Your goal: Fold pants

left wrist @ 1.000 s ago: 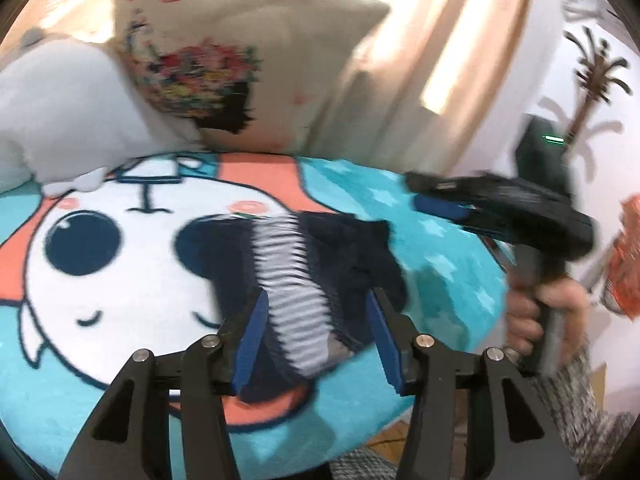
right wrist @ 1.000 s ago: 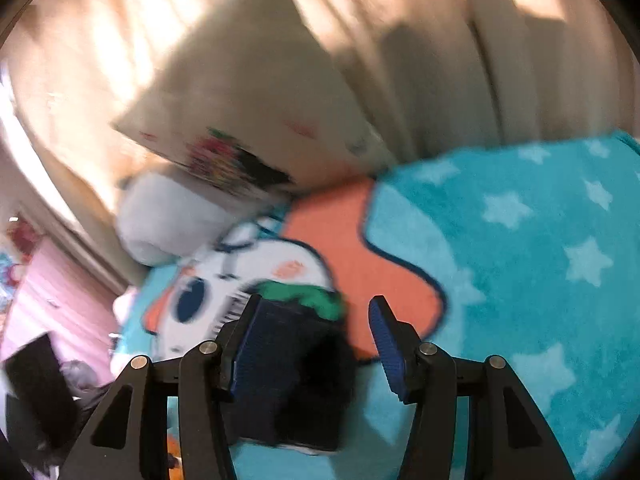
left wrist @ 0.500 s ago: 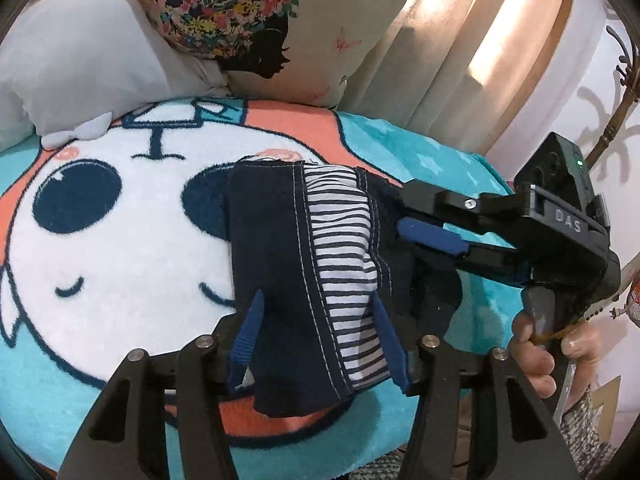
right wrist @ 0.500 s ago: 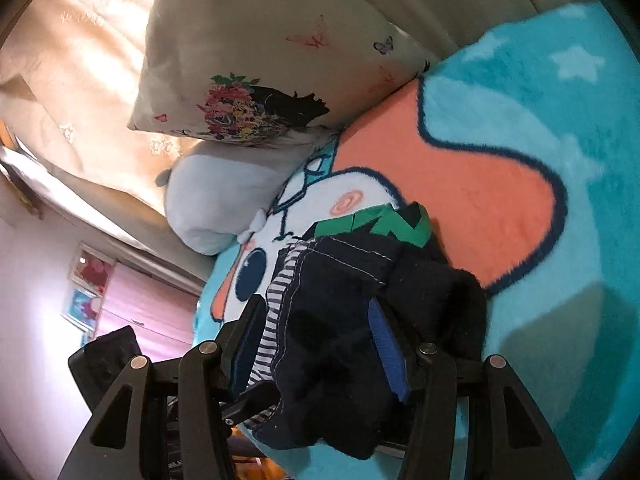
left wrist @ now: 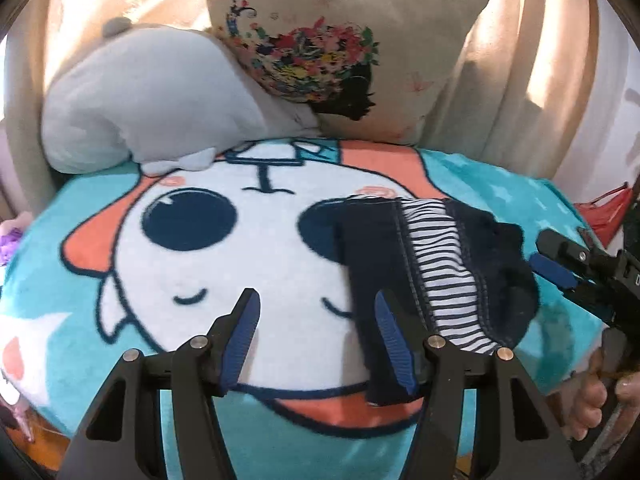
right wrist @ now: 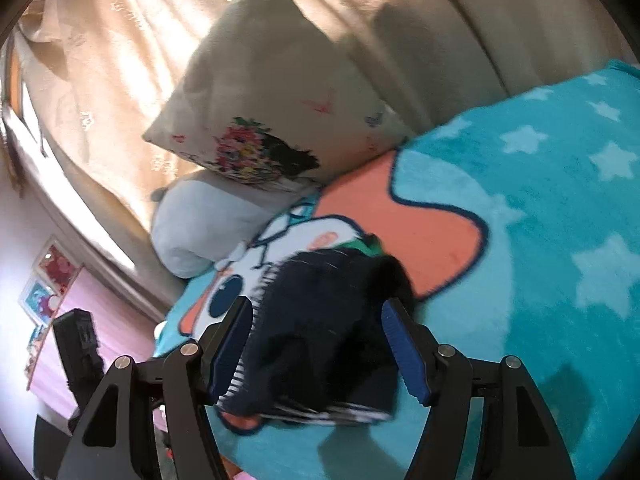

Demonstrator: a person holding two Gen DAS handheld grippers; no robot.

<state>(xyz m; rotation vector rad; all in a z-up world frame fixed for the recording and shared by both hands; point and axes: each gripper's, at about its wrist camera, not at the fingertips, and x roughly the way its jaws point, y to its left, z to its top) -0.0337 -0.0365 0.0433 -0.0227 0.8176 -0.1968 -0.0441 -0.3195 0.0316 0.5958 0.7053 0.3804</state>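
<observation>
Between right tongs (right wrist: 320, 348): folded pants (right wrist: 324, 320)

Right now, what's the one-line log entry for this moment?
stage: pants folded, lying on cartoon blanket | left gripper: open, empty | right gripper: open, empty | pillows behind

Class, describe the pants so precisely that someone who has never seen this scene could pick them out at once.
Find the turquoise cartoon-face blanket below the floral cushion. On the face's right eye lies a small folded bundle, the pants. They are the only dark navy cloth there, with a navy-and-white striped band down the middle.
</observation>
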